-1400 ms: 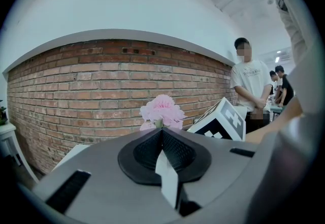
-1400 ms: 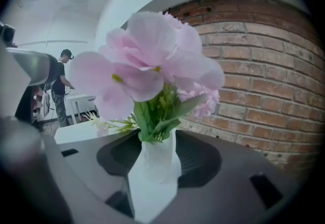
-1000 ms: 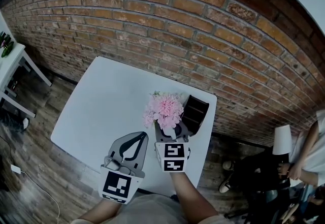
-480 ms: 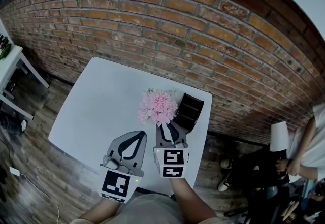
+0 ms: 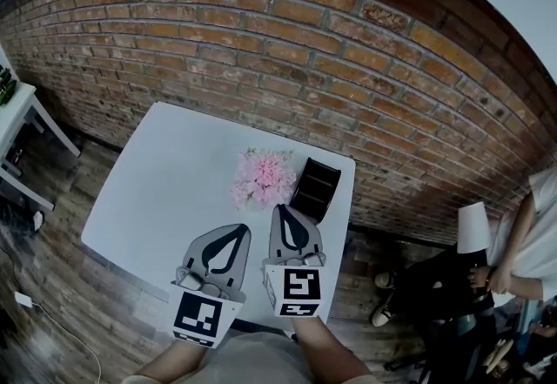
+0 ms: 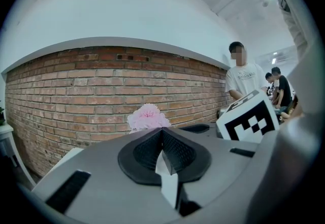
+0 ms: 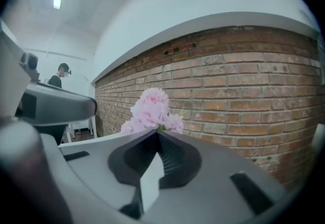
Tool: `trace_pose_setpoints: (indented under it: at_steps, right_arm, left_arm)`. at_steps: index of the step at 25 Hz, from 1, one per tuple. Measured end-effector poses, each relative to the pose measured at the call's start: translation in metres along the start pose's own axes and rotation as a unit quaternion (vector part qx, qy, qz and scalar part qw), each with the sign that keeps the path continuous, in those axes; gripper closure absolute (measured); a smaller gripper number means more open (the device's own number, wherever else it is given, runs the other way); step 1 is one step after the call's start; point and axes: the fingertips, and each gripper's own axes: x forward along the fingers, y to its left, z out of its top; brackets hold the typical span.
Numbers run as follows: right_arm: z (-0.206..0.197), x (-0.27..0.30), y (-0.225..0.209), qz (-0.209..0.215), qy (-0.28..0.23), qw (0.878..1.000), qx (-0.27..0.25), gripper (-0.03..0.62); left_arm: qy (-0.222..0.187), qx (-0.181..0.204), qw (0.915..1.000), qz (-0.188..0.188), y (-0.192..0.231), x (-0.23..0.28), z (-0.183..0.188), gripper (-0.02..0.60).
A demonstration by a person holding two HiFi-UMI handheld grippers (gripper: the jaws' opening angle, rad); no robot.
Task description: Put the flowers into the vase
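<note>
A bunch of pink flowers [image 5: 261, 178] stands upright near the far right of the white table [image 5: 165, 191]. What holds its stems is hidden under the blooms. Close beside it on the right is a black open-topped container [image 5: 315, 189]. My right gripper [image 5: 281, 212] is just short of the flowers, apart from them, shut with nothing between its fingers. My left gripper [image 5: 237, 232] hovers beside it, also shut and empty. The blooms rise just past the closed tips in the left gripper view [image 6: 147, 116] and the right gripper view [image 7: 152, 108].
A brick wall [image 5: 287, 51] runs right behind the table. A person [image 5: 526, 252] stands at the right by dark gear on the floor. A white side table [image 5: 13, 112] is at the far left. More people [image 6: 244, 73] show in the left gripper view.
My right gripper has let go of the flowers, drawn back and up from them and closed empty. The flowers stay standing. The left gripper has barely moved.
</note>
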Motion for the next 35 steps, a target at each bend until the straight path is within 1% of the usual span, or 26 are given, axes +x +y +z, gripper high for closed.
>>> trace_pose_setpoints:
  at_steps: [5, 10, 17, 24, 29, 35]
  right_arm:
    - [0.026, -0.020, 0.012, 0.009, -0.034, 0.999, -0.001, 0.586]
    - [0.042, -0.044, 0.023, 0.017, -0.052, 0.998, -0.011, 0.586]
    - [0.064, -0.075, 0.032, 0.024, -0.076, 0.997, -0.010, 0.588]
    - [0.071, -0.095, 0.044, 0.027, -0.081, 0.996, -0.020, 0.588]
    - [0.069, -0.094, 0.052, 0.037, -0.079, 0.996, -0.020, 0.588]
    - [0.065, -0.092, 0.053, 0.036, -0.079, 0.996, -0.022, 0.588]
  left_arm:
    - [-0.005, -0.002, 1.0000, 0.000, -0.002, -0.006, 0.004, 0.574]
    - [-0.006, -0.006, 1.0000, 0.002, -0.004, -0.014, 0.006, 0.574]
    - [-0.014, -0.003, 0.9999, 0.003, -0.006, -0.022, 0.007, 0.574]
    - [-0.020, -0.008, 0.9998, 0.001, -0.008, -0.030, 0.012, 0.574]
    - [-0.024, -0.008, 0.9997, 0.001, -0.010, -0.031, 0.014, 0.574]
    - [-0.028, -0.004, 0.9996, 0.001, -0.013, -0.034, 0.017, 0.574]
